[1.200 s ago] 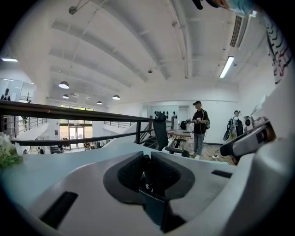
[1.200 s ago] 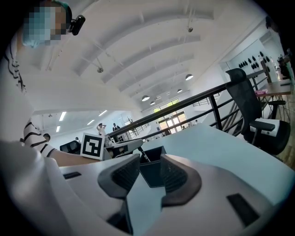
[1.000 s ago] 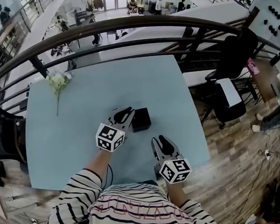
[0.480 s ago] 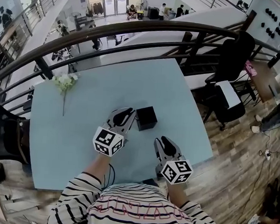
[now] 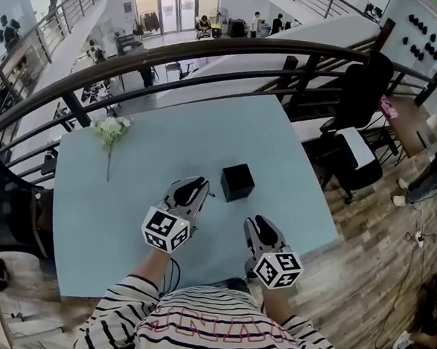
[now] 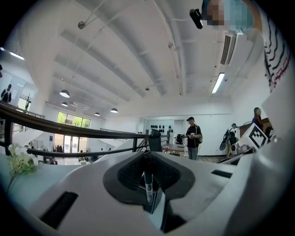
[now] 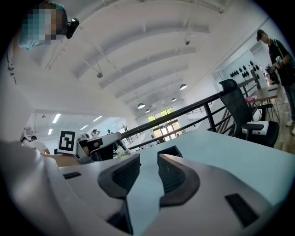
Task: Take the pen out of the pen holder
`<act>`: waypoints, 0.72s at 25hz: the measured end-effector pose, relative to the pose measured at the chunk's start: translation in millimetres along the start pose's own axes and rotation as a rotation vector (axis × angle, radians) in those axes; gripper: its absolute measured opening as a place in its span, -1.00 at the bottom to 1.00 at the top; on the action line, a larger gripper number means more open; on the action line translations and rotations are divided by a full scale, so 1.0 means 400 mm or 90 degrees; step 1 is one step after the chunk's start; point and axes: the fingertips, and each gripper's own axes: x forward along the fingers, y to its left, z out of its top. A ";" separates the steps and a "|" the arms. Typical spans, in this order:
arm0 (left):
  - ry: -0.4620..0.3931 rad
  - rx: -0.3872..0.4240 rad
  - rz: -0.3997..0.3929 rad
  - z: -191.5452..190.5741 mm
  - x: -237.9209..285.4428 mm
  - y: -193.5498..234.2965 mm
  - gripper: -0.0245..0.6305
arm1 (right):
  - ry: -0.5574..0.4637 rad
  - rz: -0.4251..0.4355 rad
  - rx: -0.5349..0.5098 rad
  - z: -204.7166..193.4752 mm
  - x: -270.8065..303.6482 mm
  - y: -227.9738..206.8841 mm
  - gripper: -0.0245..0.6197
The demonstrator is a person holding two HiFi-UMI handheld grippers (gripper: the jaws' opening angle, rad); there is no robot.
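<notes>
Blue tabletop [image 5: 125, 223]: pale and square, set against a dark curved railing [image 5: 212, 54], with wooden floor off to the right.
Pen holder [image 5: 237, 182]: black cube, upright near the middle of the table, just right of the left gripper's tips and not touching them.
Pen [image 6: 148, 186]: thin, clear-barrelled with a darker upper part, standing upright between the left gripper's pads, away from the holder. Too small to make out in the head view.
Left gripper [image 5: 195, 185]: jaws almost together, pinched on the pen, held roughly level over the table beside the holder.
Right gripper [image 5: 258, 225]: jaws parted by a narrow gap, only bare blue table showing between them, gripping nothing. Nearer the table's front edge, below and to the right of the holder in the head view.
Flower [image 5: 109, 131]: white bloom on a thin stem, lying near the far left corner, well apart from the holder.
Office chair [image 5: 359, 90]: black, beyond the table's right side.
Striped sleeves [image 5: 119, 312]: at the bottom of the head view, one arm behind each gripper.
</notes>
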 end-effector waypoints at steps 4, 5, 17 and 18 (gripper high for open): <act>0.011 -0.010 0.000 -0.028 -0.054 -0.002 -0.72 | -0.004 -0.007 -0.002 -0.021 -0.009 0.031 -0.50; 0.014 -0.012 0.000 -0.033 -0.070 -0.003 -0.73 | -0.005 -0.009 -0.003 -0.026 -0.011 0.040 -0.50; 0.040 -0.001 -0.017 -0.072 -0.206 -0.004 -0.72 | -0.006 -0.032 -0.012 -0.080 -0.021 0.119 -0.56; 0.042 0.001 -0.018 -0.075 -0.213 -0.005 -0.72 | -0.007 -0.035 -0.011 -0.084 -0.022 0.121 -0.57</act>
